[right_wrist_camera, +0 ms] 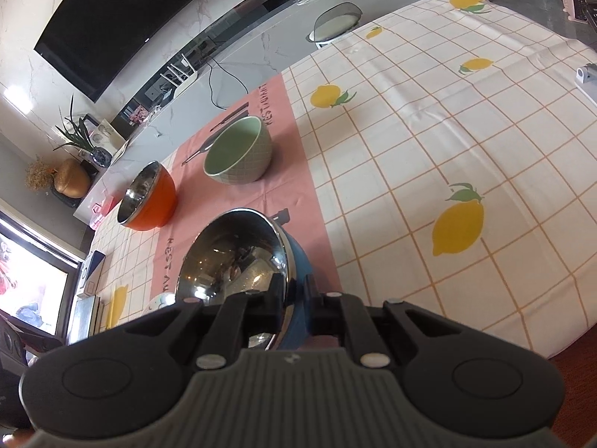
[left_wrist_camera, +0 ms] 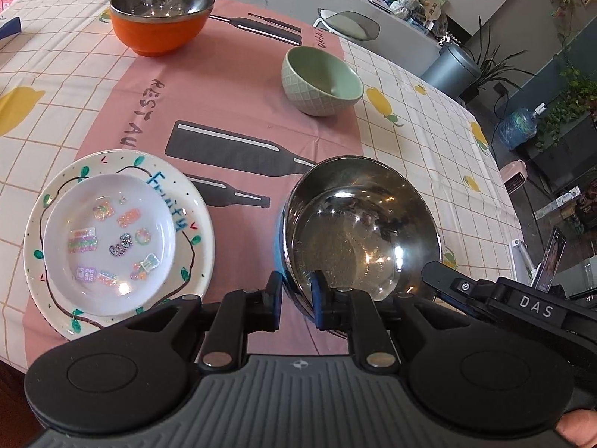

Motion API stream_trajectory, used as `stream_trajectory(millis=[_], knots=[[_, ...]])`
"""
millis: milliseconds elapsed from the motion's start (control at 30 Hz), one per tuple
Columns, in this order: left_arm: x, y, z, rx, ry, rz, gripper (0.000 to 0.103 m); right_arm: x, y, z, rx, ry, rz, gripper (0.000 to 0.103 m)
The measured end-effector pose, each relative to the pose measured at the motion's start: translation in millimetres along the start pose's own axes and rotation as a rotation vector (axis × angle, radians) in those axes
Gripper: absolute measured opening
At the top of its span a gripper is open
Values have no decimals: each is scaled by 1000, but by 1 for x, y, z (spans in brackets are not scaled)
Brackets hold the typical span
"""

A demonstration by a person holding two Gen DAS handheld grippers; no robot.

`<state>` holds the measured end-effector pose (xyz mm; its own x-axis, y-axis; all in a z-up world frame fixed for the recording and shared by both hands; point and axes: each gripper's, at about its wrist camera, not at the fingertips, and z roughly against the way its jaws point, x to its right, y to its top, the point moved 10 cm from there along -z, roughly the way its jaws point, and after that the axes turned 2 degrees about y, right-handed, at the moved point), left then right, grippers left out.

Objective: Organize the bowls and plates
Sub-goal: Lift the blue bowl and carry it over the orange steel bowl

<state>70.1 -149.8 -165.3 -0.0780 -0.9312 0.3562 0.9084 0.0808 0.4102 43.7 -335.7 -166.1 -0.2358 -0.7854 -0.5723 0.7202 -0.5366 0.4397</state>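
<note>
The plates look sorted: a small white dish sits inside the painted plate, just beside the steel bowl; the bowls remain, since the orange bowl and green bowl stand apart beyond the steel bowl. The left tool straddles its near rim, pads seemingly loose; the right tool is clenched on that rim. The bowl's base is hidden.

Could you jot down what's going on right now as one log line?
left gripper: straddles blue bowl rim | right gripper: shut on rim | small plate: on big plate
</note>
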Motion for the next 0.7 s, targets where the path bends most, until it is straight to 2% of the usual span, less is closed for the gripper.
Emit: stream_trajectory(millis=[400, 567, 667, 700], knots=[[4, 0, 2, -34, -47, 22, 22, 9, 1, -4, -16, -30, -24, 8], [3, -1, 2, -32, -47, 25, 23, 6, 0, -5, -18, -30, -16, 13], [2, 2, 6, -11, -37, 19, 35, 5, 1, -3, -8, -41, -1, 17], [2, 3, 7, -3, -36, 18, 38, 5, 2, -2, -3, -46, 2, 24]])
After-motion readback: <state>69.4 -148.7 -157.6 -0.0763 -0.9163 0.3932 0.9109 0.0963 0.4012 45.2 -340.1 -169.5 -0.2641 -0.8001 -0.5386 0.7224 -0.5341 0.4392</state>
